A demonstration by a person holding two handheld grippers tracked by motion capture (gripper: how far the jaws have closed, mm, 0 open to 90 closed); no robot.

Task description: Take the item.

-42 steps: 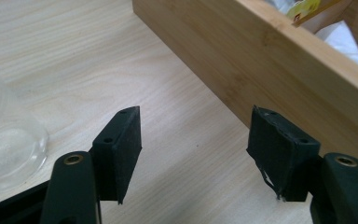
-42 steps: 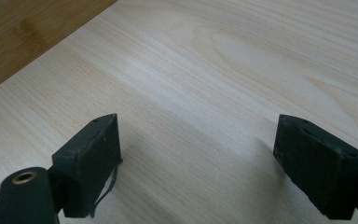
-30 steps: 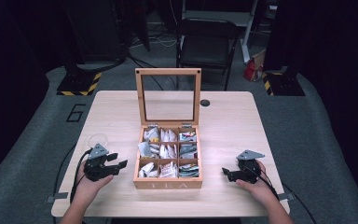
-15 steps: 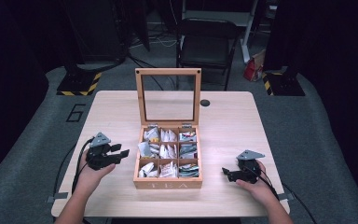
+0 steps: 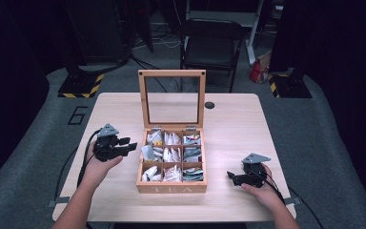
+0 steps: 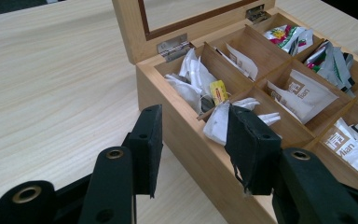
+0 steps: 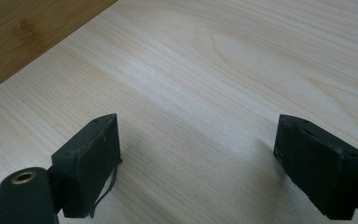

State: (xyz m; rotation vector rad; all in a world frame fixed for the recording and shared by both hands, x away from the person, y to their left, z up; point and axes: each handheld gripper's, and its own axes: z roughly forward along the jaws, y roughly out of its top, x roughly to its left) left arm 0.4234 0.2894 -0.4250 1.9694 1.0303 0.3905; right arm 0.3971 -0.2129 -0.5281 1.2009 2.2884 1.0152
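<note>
Paper tea sachets point(image 6: 303, 91) fill the six compartments of the open wooden tea box point(image 5: 171, 187), which sits at the middle of the table point(image 5: 228, 119) with its glass-paned lid point(image 5: 172, 98) standing upright at the box's twelve o'clock edge. The left gripper point(image 5: 127, 147) hovers just beside the box at its nine o'clock side, jaws partly spread with nothing between them; they have just been closing. In the left gripper view the box's near wall lies between its jaws and a white sachet point(image 6: 216, 122) pokes up over that wall, close to one pad. The right gripper point(image 5: 232, 177) rests at the box's four o'clock, apart from it, jaws spread wide over bare wood, as the right gripper view point(image 7: 196, 158) shows.

The sachets look light, thin and floppy, likely to crumple or tear under a hard squeeze, and slick enough to slip from a shallow pinch. The raised upper edge of the protruding sachet seems the best place to grip, pinched flat across its faces. Neighbouring packets may lift along with it, being packed loosely together.
</note>
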